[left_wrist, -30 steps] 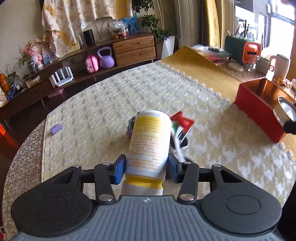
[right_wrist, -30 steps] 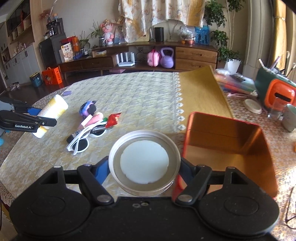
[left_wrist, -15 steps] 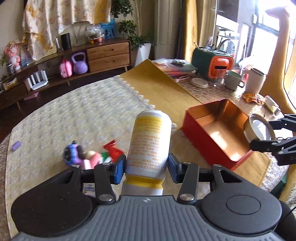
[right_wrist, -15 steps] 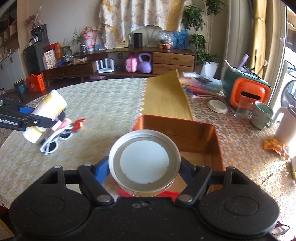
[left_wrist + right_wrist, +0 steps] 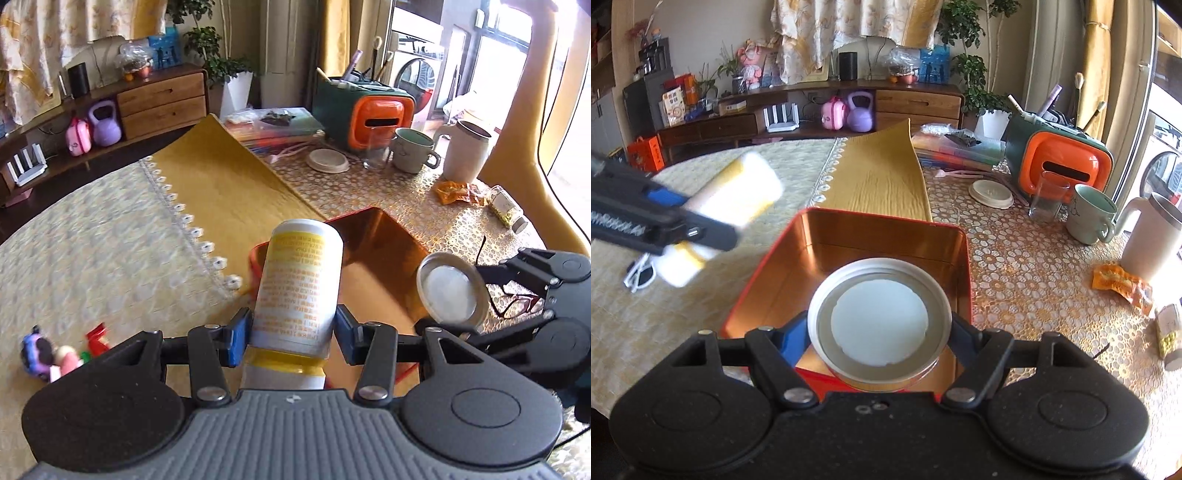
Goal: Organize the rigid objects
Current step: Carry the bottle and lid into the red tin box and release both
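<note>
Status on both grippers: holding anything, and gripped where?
Left gripper clamps the yellow-and-white bottle across its body, near the yellow-banded end. Right gripper clamps the round metal lid across its rim.

Each camera sits directly behind its own gripper fingers and looks forward and downward along them, at close range above the table (image 5: 388, 192). The left wrist view faces right across the red tin (image 5: 373, 236) toward the window side. The right wrist view faces the far sideboard (image 5: 916, 103) from directly above the tin. Both views share the tin, the orange-fronted case (image 5: 1060, 162) and the opposite gripper.
</note>
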